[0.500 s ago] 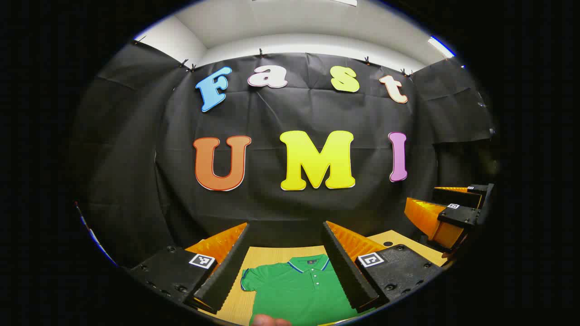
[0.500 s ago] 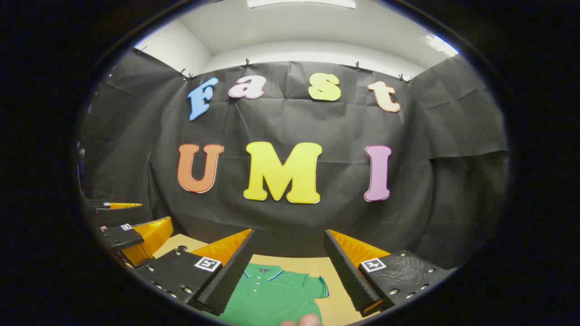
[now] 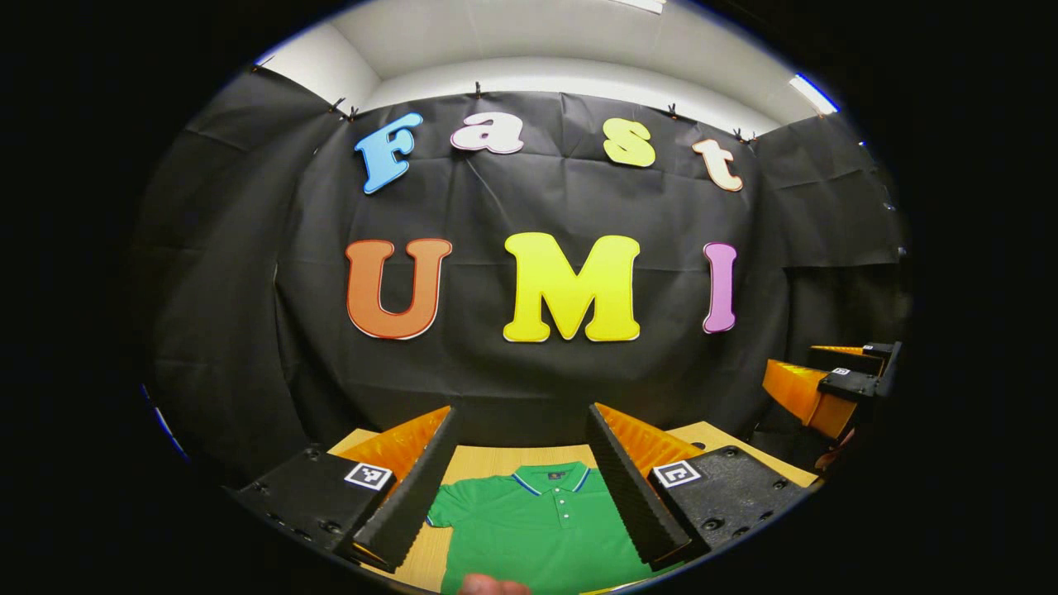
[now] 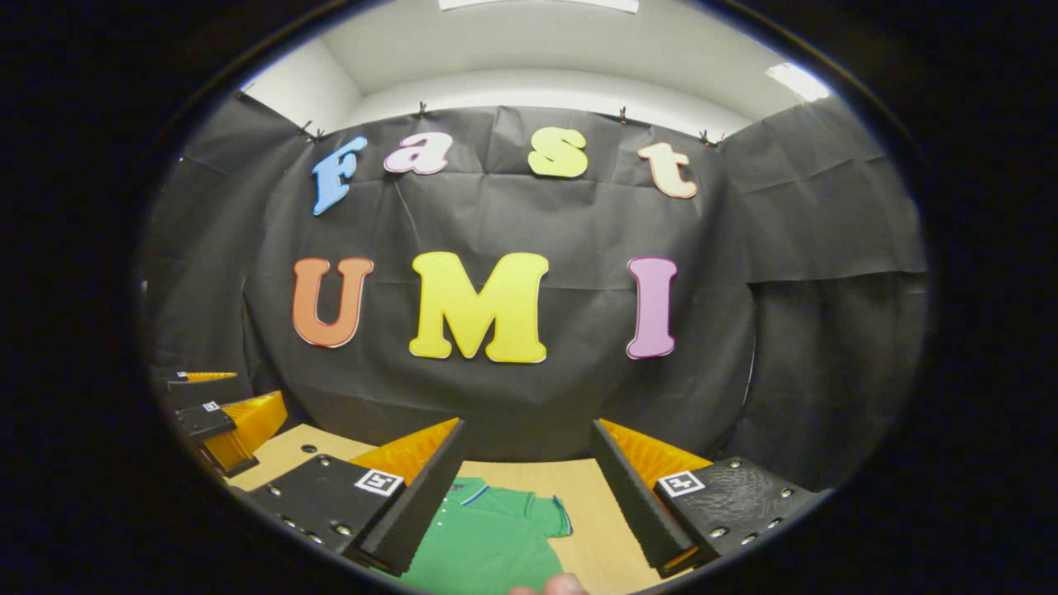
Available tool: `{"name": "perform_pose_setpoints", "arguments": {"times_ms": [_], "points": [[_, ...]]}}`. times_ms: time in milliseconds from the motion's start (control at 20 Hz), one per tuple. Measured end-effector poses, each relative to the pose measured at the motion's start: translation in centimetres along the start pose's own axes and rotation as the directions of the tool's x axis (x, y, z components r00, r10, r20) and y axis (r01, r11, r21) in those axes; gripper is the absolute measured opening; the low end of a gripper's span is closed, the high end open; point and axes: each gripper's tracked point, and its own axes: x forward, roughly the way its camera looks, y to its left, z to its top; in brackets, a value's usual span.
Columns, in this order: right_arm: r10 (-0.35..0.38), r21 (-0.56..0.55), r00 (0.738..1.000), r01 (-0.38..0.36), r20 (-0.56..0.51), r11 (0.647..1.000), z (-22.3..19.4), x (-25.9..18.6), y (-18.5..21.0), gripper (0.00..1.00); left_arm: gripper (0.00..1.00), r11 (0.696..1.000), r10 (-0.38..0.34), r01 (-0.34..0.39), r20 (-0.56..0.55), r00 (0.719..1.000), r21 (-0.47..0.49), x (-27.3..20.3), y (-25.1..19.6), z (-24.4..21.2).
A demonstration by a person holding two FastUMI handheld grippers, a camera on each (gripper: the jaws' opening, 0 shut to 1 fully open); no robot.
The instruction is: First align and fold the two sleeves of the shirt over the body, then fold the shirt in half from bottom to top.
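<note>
The left gripper is held above the table with its two fingers spread wide apart and nothing between them; it touches neither cloth nor wood. In the left gripper view, the shirt lies flat on the table below and beyond the fingers, seen through the gap between them. It is green, short-sleeved, with a collar edged in a blue and white line and a buttoned placket running down from it. The collar points toward the booth's wall. One sleeve is spread outward to the left side of that view, unfolded. At the lower edge, a fingertip of the person shows just over the shirt body.

Farther right in the same view, the right gripper is held off the table's far corner, clear of the shirt.

In the right gripper view, the left gripper appears at the left edge, raised above the table. The right gripper likewise has its fingers spread apart, gripping nothing. The shirt lies beneath the gap, its other sleeve extended flat on the wood, unfolded. A fingertip shows at the bottom edge.
</note>
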Motion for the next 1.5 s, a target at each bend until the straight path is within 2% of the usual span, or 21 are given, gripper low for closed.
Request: {"name": "perform_pose_setpoints", "arguments": {"times_ms": [400, 650, 800, 1100, 1300, 1500], "points": [[0.006, -0.017, 1.0, -0.007, -0.02, 1.0, 0.1, -0.6, -1.3, 0.96, 0.98, 1.0, 0.012, -0.012, 0.0, 1.0, 0.003, 0.2, 1.0, -0.1], [-0.038, -0.015, 0.999, 0.039, 0.008, 0.999, 0.7, -1.1, -3.1, 0.96, 0.99, 1.0, 0.007, -0.008, 0.036, 0.999, 0.016, 1.5, 1.6, 0.6], [-0.039, -0.026, 0.999, 0.039, 0.0, 0.999, 0.4, -0.9, -3.2, 0.96, 1.0, 0.999, 0.008, -0.01, 0.049, 0.999, 0.037, 2.3, 1.7, 0.8], [-0.043, -0.033, 0.999, 0.043, 0.006, 0.999, 0.8, 0.7, -3.4, 0.96, 0.98, 1.0, -0.001, 0.001, 0.012, 1.0, 0.019, 3.0, 1.4, -0.1], [-0.019, -0.05, 1.0, 0.019, 0.002, 0.999, 0.5, 1.8, -3.1, 0.96, 0.98, 1.0, 0.008, -0.008, 0.012, 1.0, 0.022, 3.4, 1.6, -0.2], [0.035, -0.041, 0.998, -0.037, -0.053, 0.998, -1.2, 3.4, -2.4, 0.96, 0.98, 1.0, 0.015, -0.015, -0.005, 1.0, 0.001, 3.6, 1.6, -0.7]]}}
